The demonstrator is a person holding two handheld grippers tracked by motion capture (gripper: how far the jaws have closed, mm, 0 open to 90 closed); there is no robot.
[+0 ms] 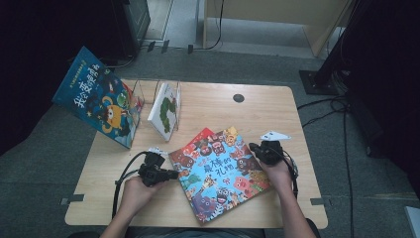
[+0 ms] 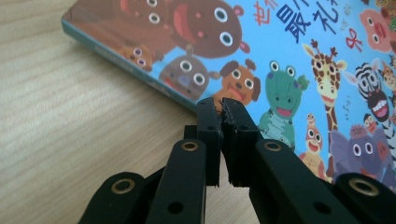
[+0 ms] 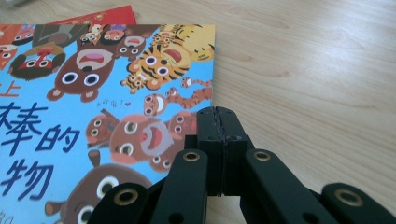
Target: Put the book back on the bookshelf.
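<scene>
From my remote station I see a pale wooden table (image 1: 277,106) with rounded corners on grey carpet (image 1: 49,148), a round black grommet (image 1: 238,98) near its far edge. Black cables (image 1: 341,144) cross the floor at right. A light wooden cabinet (image 1: 277,17) stands behind, and dark drapes (image 1: 29,44) flank both sides.

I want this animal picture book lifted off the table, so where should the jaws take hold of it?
Grip the animal picture book at its right edge, coming in level from the right gripper side. It lies flat and thin, and that edge sits free on bare table, probably leaving room for a jaw underneath.
</scene>
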